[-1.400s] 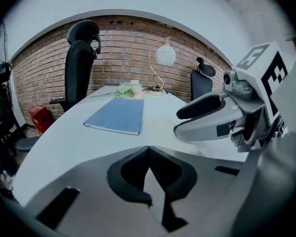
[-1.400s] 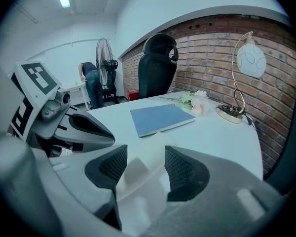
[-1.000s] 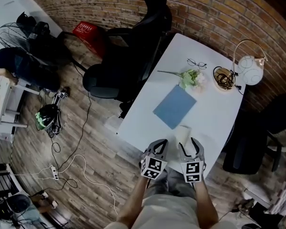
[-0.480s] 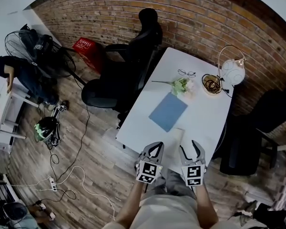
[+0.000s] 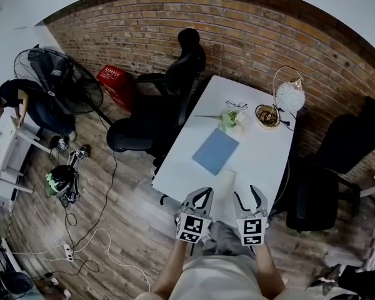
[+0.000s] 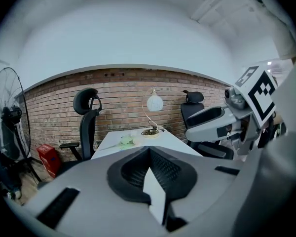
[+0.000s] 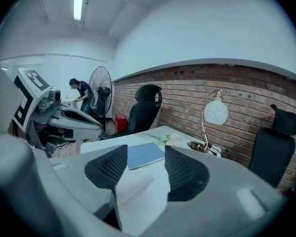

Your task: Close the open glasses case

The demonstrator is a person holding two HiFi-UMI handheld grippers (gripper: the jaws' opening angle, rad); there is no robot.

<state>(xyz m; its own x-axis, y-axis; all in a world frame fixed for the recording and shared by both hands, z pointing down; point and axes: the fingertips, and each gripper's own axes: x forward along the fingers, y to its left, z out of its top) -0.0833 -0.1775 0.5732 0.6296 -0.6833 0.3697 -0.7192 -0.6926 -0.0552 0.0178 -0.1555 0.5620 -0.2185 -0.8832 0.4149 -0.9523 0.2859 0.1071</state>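
The white table [image 5: 265, 158] carries a blue folder [image 5: 215, 150] at mid-length. The glasses case [image 5: 227, 180] lies near the table's near edge, just ahead of both grippers, and whether its lid is open cannot be made out. Your right gripper [image 5: 247, 196] has its jaws apart, framing the case [image 7: 130, 181]. Your left gripper [image 5: 201, 193] has its jaws together on nothing. Expect a light, rigid, smooth shell that may slide, so brace the base and press the lid's free long edge.

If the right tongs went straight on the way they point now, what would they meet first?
Probably the white glasses case on the table, framed by the open jaws of the right tongs; the blue notebook lies beyond. Height is hard to judge.
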